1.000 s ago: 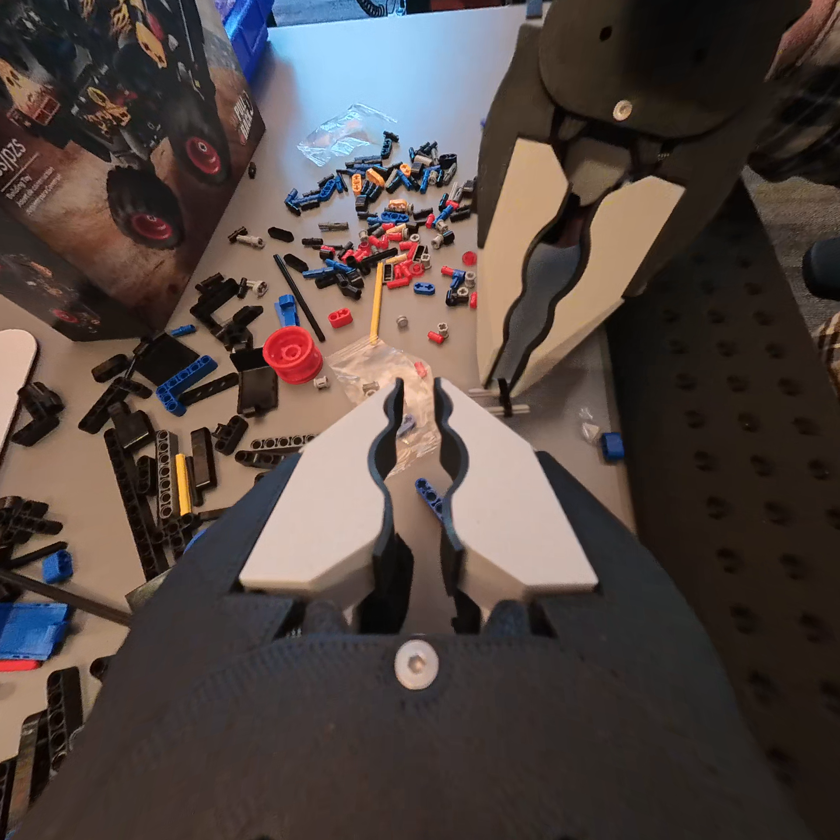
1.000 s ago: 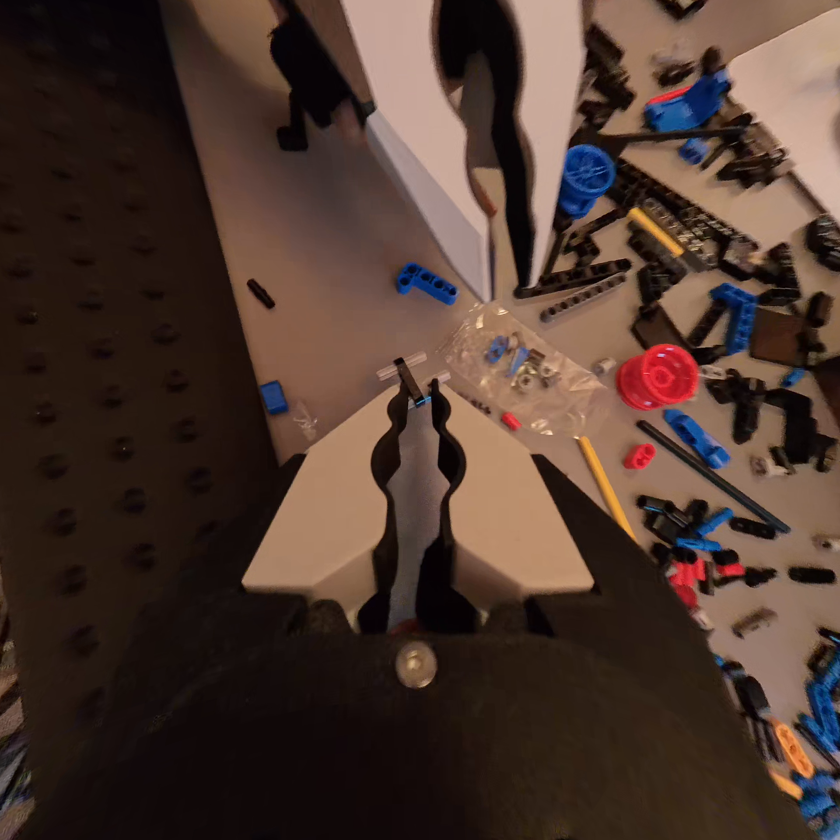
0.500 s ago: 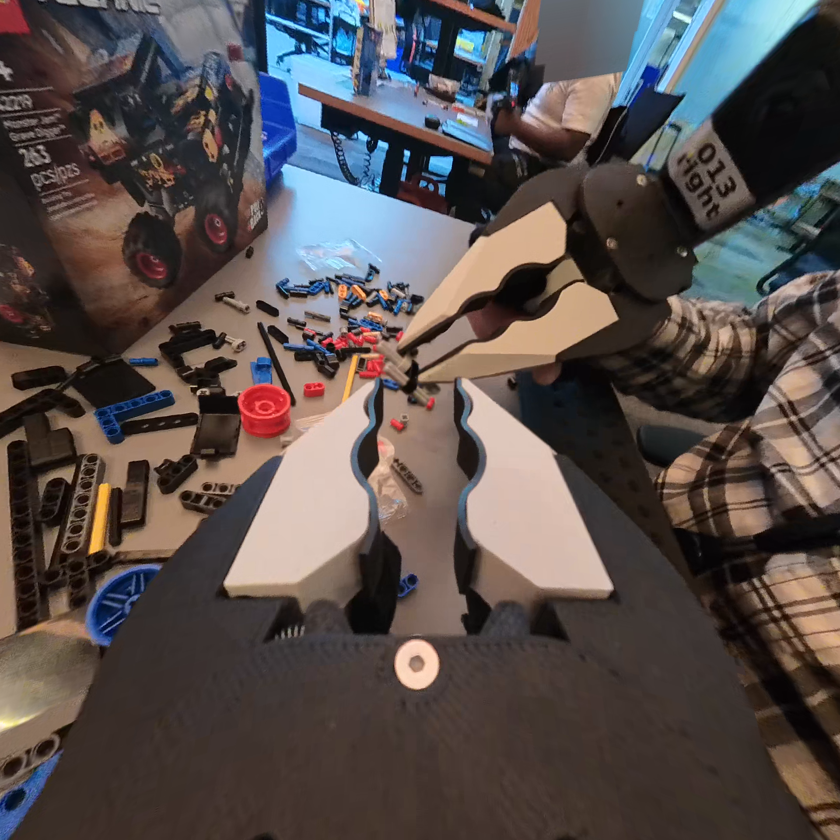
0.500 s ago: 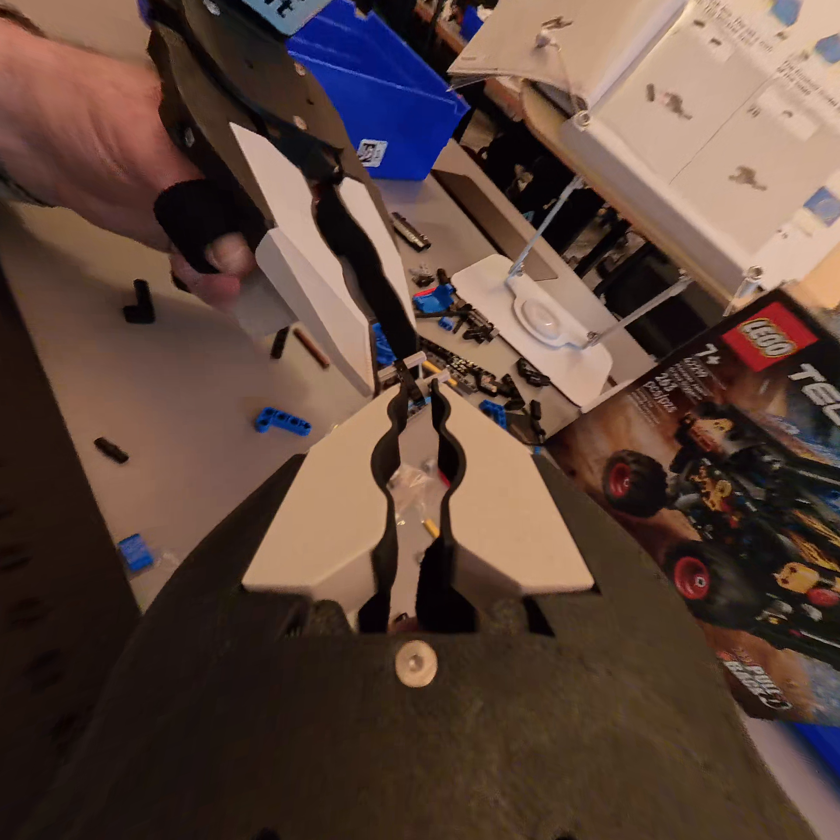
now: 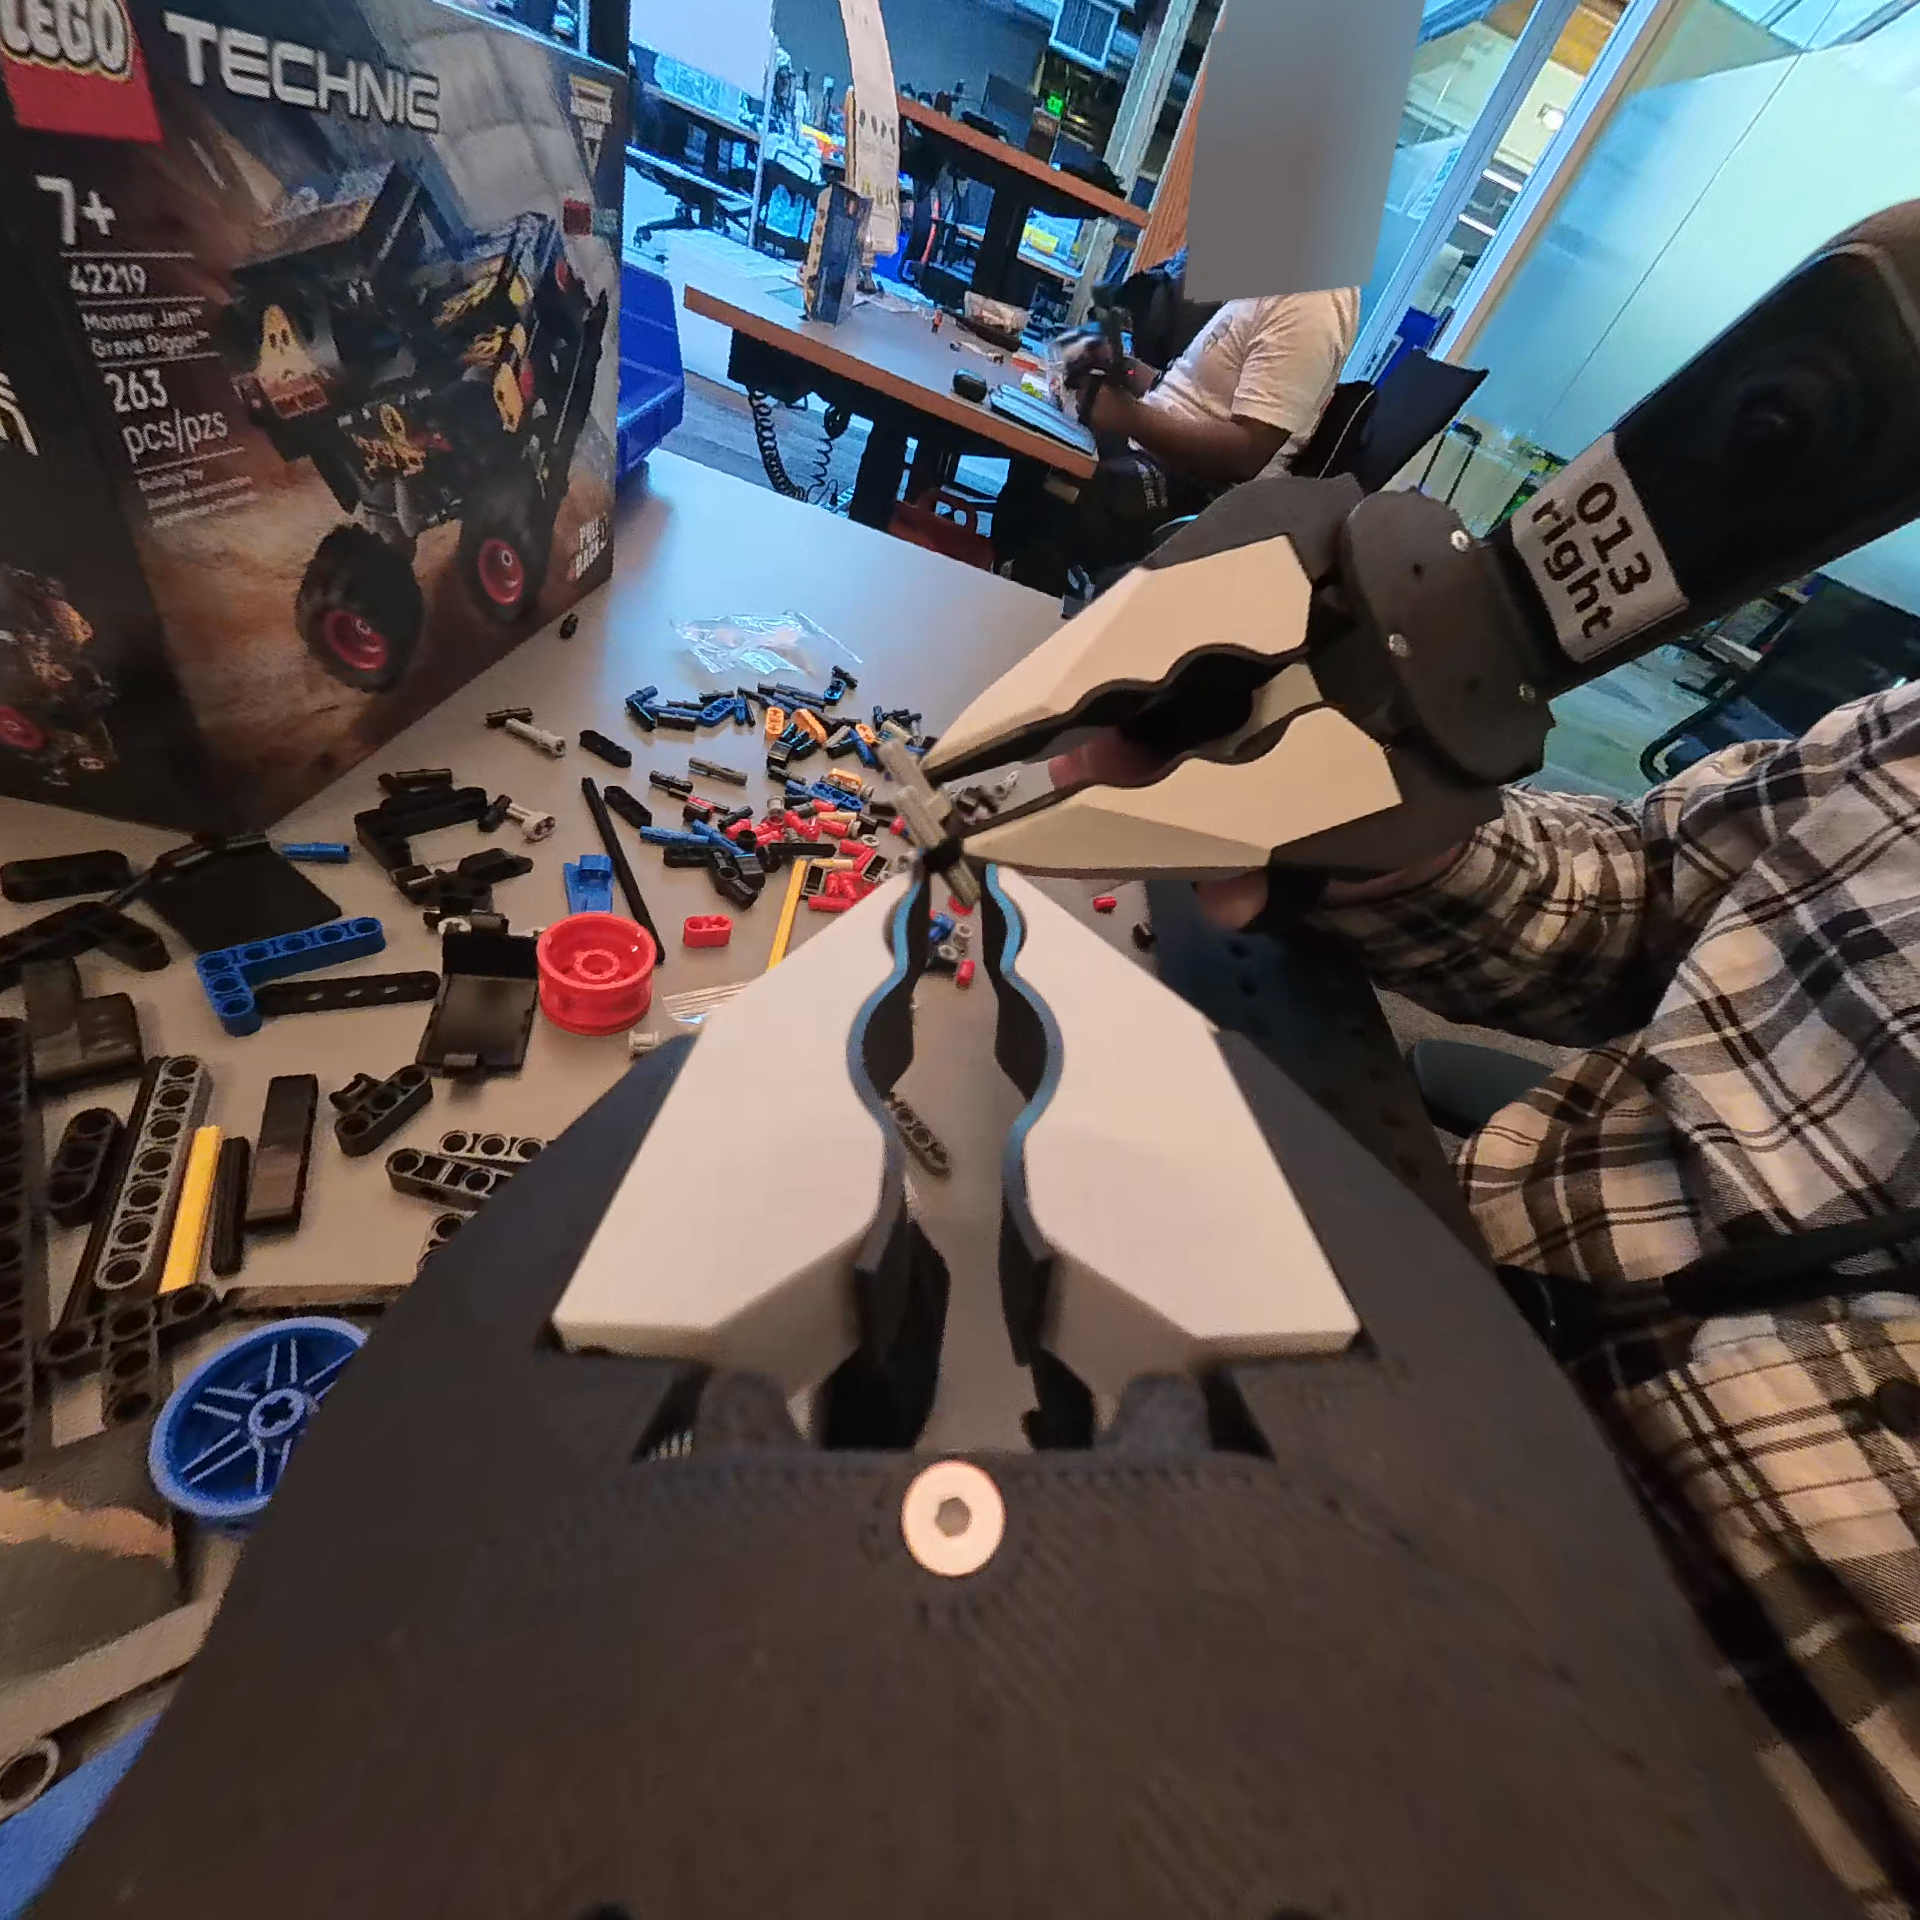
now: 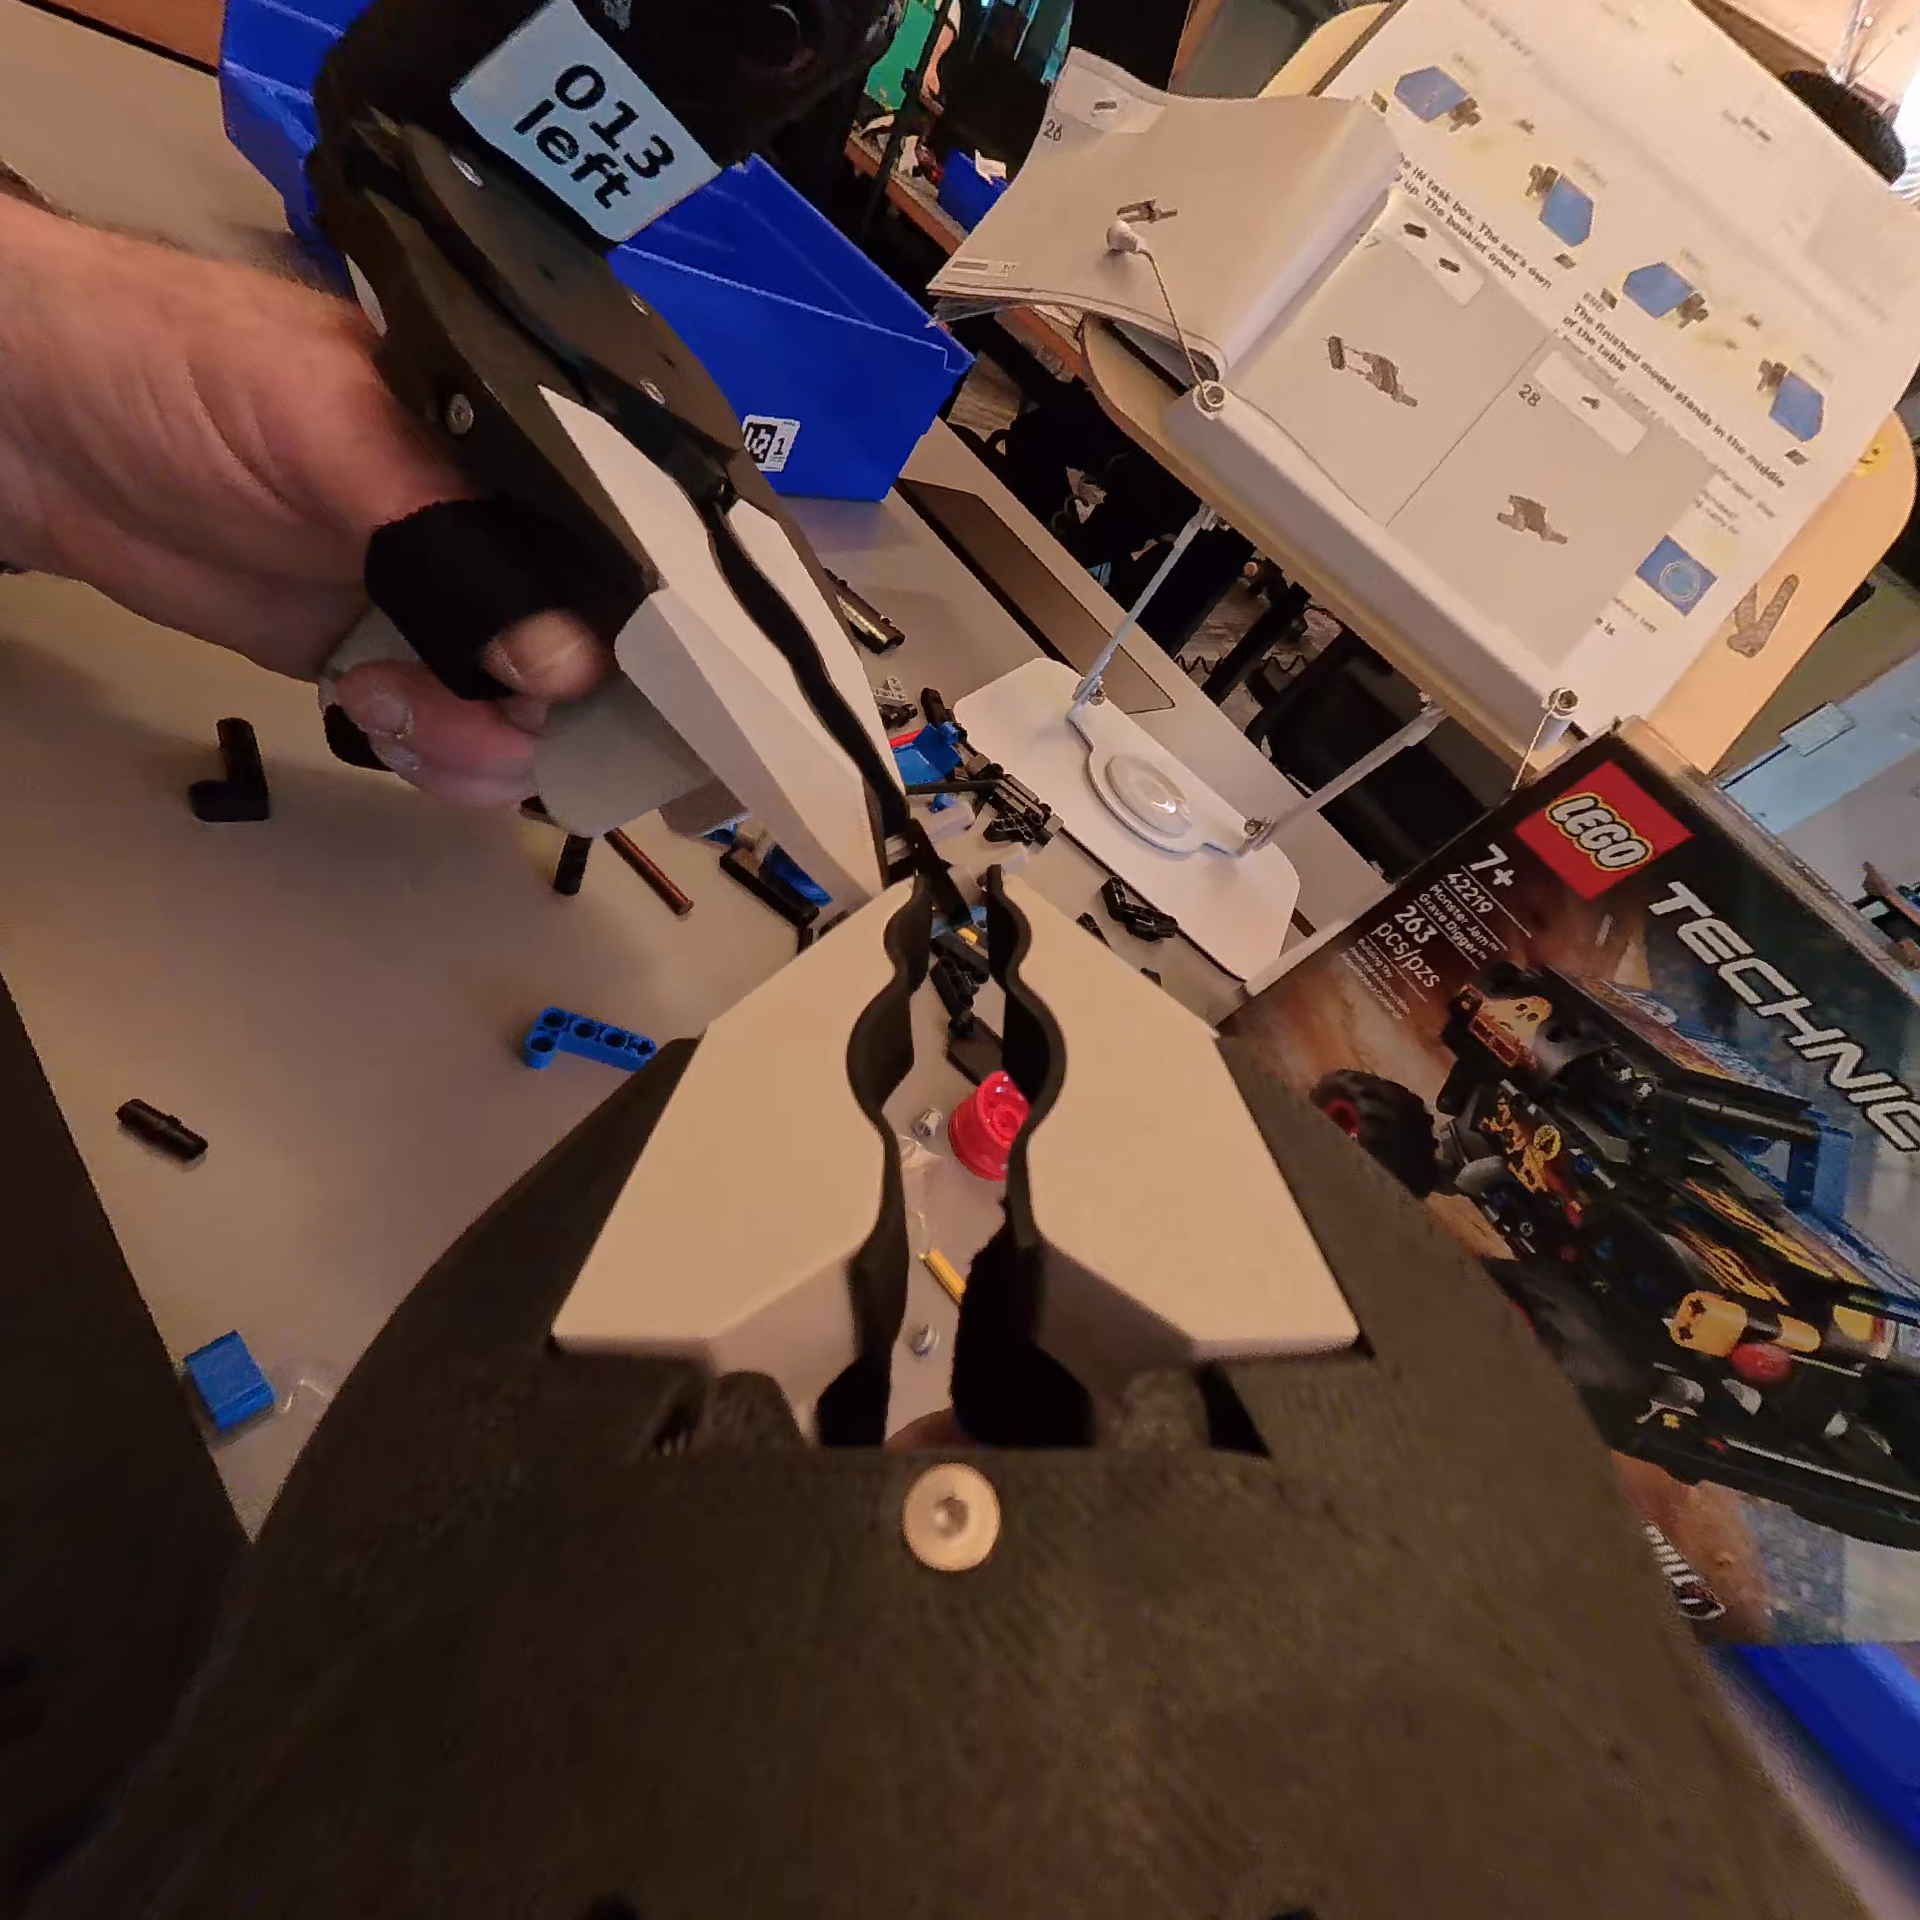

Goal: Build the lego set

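Note:
My right gripper (image 5: pixel 940 805) comes in from the right in the left wrist view, held above the grey table (image 5: pixel 727 561). It is shut on a small grey axle with a black connector (image 5: pixel 920 805). My left gripper (image 5: pixel 951 883) has its tips closed in on the lower end of that axle, just below the right gripper's tips. In the right wrist view the right gripper (image 6: pixel 954 899) meets the left gripper (image 6: pixel 899 862) tip to tip; only a black bit of the piece (image 6: pixel 943 883) shows there. Loose bricks (image 5: pixel 790 810) lie on the table below.
The set's box (image 5: pixel 312 416) stands at the left, with a red hub (image 5: pixel 595 971), a blue wheel (image 5: pixel 249 1413) and black beams in front. An open booklet on a stand (image 6: pixel 1351 343) and a blue bin (image 6: pixel 790 343) lie beyond. A plaid sleeve (image 5: pixel 1662 1039) is at the right. The tips of both grippers are at nearly the same place.
Both grippers rose from the table and turned to face each other. The right one carried the axle piece up. The left gripper opened wide, then closed its tips around the axle's end.

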Demonstrator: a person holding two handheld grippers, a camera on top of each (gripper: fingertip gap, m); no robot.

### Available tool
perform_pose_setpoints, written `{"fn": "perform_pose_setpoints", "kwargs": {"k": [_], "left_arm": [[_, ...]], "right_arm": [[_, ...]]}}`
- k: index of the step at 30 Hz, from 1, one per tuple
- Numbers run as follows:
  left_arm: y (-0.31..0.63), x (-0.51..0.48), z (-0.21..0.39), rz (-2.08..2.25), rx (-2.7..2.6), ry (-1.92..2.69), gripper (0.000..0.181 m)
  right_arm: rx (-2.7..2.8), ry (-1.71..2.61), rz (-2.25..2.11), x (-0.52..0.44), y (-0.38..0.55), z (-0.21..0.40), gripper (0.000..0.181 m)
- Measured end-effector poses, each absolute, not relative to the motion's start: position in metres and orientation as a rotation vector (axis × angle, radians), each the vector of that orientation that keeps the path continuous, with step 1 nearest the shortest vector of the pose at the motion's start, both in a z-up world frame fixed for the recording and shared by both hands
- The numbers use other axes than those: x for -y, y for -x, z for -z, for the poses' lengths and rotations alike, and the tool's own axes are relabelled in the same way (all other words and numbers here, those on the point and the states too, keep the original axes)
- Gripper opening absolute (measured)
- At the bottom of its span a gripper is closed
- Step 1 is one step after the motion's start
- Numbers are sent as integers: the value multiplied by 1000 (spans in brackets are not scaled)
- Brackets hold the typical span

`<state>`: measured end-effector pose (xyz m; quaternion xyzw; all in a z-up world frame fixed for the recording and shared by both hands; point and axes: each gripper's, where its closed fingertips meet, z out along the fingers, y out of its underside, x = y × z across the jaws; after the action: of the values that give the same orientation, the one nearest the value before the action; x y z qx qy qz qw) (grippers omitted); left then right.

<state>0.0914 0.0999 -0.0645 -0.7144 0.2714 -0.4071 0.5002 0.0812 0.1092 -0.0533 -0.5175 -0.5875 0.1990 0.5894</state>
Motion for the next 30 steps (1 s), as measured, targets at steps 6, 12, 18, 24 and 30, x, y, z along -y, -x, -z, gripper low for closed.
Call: {"fn": "perform_pose_setpoints", "kwargs": {"k": [6, 12, 18, 24, 30], "left_arm": [[-90, -100, 66, 937, -688, 1739, 2], [-95, -95, 72, 894, -779, 1755, 2], [-99, -91, 79, 858, -846, 1769, 2], [-107, -89, 83, 921, -835, 1786, 2], [-122, -85, 87, 988, -822, 1789, 3]], "right_arm": [[1392, 1201, -487, -106, -83, 55, 12], [1432, 1254, -637, -104, -89, 55, 13], [1474, 1326, -864, -93, -94, 58, 17], [1559, 1306, -708, -92, -103, 71, 24], [1556, 1286, -511, -97, -116, 77, 1]]}}
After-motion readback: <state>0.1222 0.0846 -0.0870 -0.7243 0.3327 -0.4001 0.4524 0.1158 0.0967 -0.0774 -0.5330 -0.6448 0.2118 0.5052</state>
